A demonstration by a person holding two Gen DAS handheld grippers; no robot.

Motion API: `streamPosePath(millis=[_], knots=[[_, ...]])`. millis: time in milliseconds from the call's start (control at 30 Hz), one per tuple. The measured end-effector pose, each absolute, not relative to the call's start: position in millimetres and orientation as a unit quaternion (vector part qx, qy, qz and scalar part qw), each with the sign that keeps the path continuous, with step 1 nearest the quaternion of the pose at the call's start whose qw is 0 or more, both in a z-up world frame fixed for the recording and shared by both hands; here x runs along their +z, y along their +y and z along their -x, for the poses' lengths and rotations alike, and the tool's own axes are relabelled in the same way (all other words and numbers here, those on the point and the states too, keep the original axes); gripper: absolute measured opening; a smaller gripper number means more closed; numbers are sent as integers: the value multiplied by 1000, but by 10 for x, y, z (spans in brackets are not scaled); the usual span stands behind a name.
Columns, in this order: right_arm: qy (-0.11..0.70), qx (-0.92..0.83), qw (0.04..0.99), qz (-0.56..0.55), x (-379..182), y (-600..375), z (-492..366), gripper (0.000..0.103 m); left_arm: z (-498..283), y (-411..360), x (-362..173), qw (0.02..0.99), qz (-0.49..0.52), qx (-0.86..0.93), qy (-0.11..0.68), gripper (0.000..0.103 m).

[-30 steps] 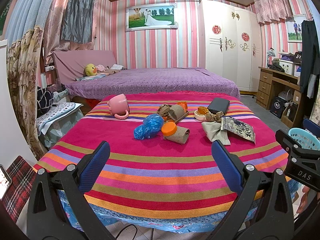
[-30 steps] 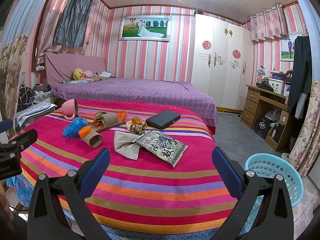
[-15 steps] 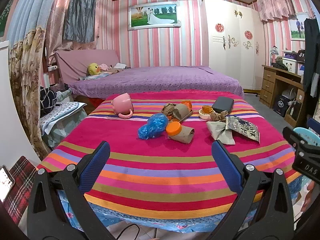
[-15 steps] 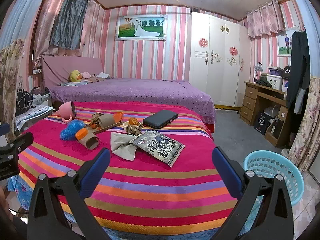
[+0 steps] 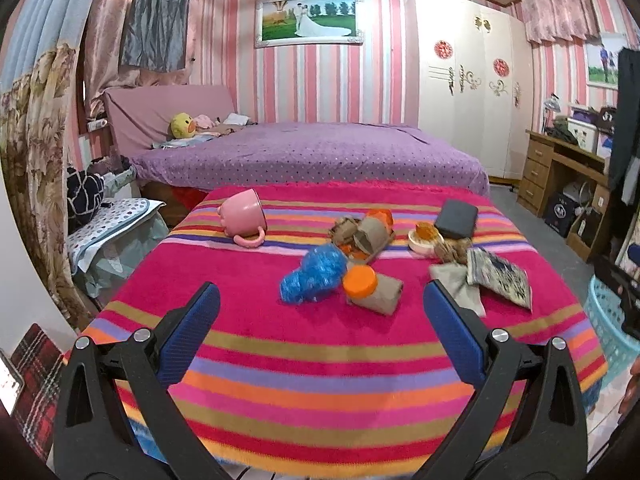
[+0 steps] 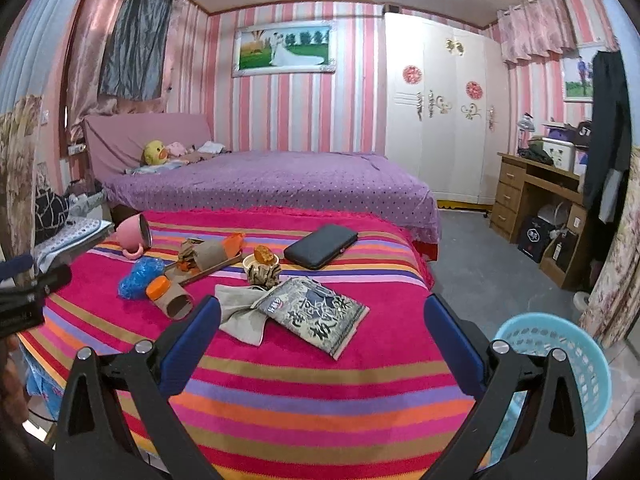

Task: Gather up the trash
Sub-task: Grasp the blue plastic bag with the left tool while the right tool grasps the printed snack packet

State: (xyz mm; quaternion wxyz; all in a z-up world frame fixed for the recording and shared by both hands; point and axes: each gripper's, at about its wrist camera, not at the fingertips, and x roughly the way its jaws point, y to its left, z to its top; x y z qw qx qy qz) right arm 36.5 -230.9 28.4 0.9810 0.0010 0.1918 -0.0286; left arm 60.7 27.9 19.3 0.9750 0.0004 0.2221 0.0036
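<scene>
Basket [image 5: 608,332] cut off at frame edge in left wrist view, to right of left hand-held gripper [image 5: 318,312]; contents of shallow tray [image 6: 200,274] hard to make out. Counted on striped desk [image 6: 280,376], ahead of both grippers: two cardboard rolls, one blue bag [image 5: 314,274], one grey cloth [image 6: 240,312], one printed packet [image 6: 316,318], one pink mug [image 5: 242,216], one black case [image 6: 320,246]. Right hand-held gripper [image 6: 320,316] spread wide, empty; left likewise. Trash now seen nearer than in earlier frame, positions unchanged.
</scene>
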Motion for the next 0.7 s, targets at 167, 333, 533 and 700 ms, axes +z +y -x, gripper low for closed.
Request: streamPosePath(millis=[167, 333, 533, 700], knots=[[210, -17, 977, 17, 213, -2228, -673, 99, -920, 375, 102, 972, -3, 9, 235, 98], [220, -23, 975, 25, 7, -2232, -883, 99, -1215, 440, -133, 965, -22, 10, 261, 98], [277, -37, 960, 29, -271, -2270, -1143, 99, -1627, 522, -469, 953, -27, 6, 303, 98], [296, -51, 953, 25, -398, -2363, -1301, 99, -1864, 570, -577, 952, -25, 0, 307, 96]])
